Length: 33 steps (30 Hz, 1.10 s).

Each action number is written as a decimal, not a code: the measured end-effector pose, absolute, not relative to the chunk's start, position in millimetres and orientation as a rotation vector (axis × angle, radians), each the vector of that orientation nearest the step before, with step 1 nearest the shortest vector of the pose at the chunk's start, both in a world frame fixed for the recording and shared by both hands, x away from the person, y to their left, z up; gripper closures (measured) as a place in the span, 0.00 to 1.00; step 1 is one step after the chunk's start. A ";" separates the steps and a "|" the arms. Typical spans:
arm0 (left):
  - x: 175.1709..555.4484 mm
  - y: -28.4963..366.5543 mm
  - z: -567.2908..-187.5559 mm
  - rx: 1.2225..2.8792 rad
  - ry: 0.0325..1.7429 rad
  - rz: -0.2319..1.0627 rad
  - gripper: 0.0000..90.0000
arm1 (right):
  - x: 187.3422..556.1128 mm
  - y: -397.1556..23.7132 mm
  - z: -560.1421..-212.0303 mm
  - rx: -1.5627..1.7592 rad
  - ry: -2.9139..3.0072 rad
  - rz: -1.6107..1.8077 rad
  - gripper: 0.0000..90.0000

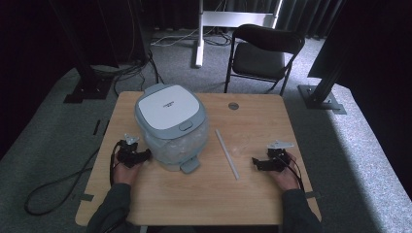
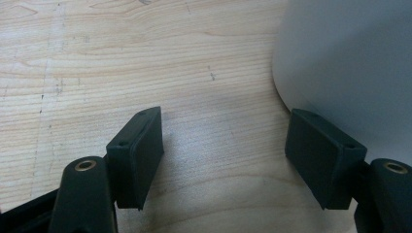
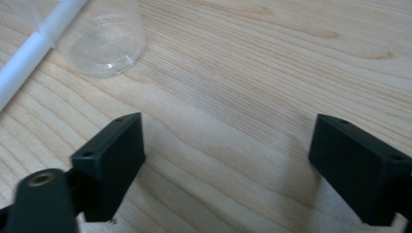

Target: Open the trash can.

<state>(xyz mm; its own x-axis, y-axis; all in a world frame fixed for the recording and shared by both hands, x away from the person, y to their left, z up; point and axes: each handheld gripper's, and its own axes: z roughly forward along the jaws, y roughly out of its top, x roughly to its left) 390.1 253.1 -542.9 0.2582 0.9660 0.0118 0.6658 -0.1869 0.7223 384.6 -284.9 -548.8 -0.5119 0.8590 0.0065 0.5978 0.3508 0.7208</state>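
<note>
While resting low on the wooden table (image 1: 194,194), left gripper (image 1: 137,156) set just beside the near left flank of the ice container (image 1: 170,127), jaws spread wide with bare wood between them and nothing gripped. Seen from the left gripper view: left gripper (image 2: 225,160) pads apart, the right-hand pad close against the pale curved wall of the ice container (image 2: 350,63), contact not clear enough to call. Grey-and-white lid (image 1: 169,109) shut on top, translucent body below showing what looks like ice, grey latch tab at the front foot. Right gripper (image 1: 261,163) lying at the near right part of the table, held in the person's right hand (image 1: 284,175), jaws likewise at full spread and empty. Seen from the right gripper view: right gripper (image 3: 226,160) over plain wood grain, clear plastic cup (image 3: 104,43) standing beyond the left-hand pad, well apart from it, white straw (image 3: 36,53) lying just beside the cup. From the high view, clear plastic cup (image 1: 241,144) faint between straw (image 1: 227,154) and right gripper, straw lying diagonally between container and cup. Folding chair (image 1: 262,53) standing beyond the far edge.
</note>
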 end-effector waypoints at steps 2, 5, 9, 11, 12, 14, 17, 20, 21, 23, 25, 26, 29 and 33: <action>390.1 253.2 -542.8 1.933 1.475 0.643 0.33 | 384.2 -285.3 -548.0 1.304 2.231 0.948 0.15; 390.1 253.2 -542.8 1.932 1.476 0.643 0.33 | 382.8 -285.7 -545.6 1.334 2.221 0.927 0.20; 390.1 253.2 -542.8 1.932 1.476 0.643 0.33 | 381.0 -287.3 -543.1 1.336 2.214 0.939 0.23; 390.1 253.2 -542.8 1.933 1.475 0.643 0.33 | 379.7 -288.0 -540.7 1.335 2.202 0.952 0.25; 390.1 253.2 -542.8 1.933 1.475 0.643 0.33 | 379.0 -288.4 -539.0 1.329 2.195 0.958 0.26; 390.1 253.2 -542.8 1.933 1.476 0.643 0.33 | 377.5 -288.6 -535.2 1.322 2.181 0.966 0.28; 390.1 253.2 -542.8 1.933 1.476 0.643 0.33 | 375.2 -288.3 -529.6 1.311 2.171 0.978 0.33; 390.2 253.2 -542.8 1.933 1.475 0.642 0.33 | 373.3 -287.8 -523.7 1.303 2.160 0.994 0.37; 390.2 253.2 -542.8 1.932 1.475 0.642 0.33 | 372.8 -287.7 -522.3 1.302 2.157 0.997 0.38; 390.2 253.2 -542.8 1.933 1.475 0.642 0.34 | 372.2 -287.6 -520.3 1.306 2.153 1.001 0.39; 390.2 253.3 -542.8 1.933 1.474 0.642 0.33 | 370.6 -287.2 -515.1 1.296 2.144 1.010 0.41; 390.2 253.3 -542.8 1.933 1.474 0.642 0.33 | 370.6 -287.2 -515.1 1.296 2.144 1.010 0.41; 390.2 253.3 -542.8 1.933 1.474 0.642 0.33 | 368.5 -286.0 -509.1 1.283 2.133 1.026 0.44; 390.2 253.3 -542.8 1.933 1.474 0.642 0.34 | 367.0 -284.1 -504.0 1.273 2.127 1.030 0.45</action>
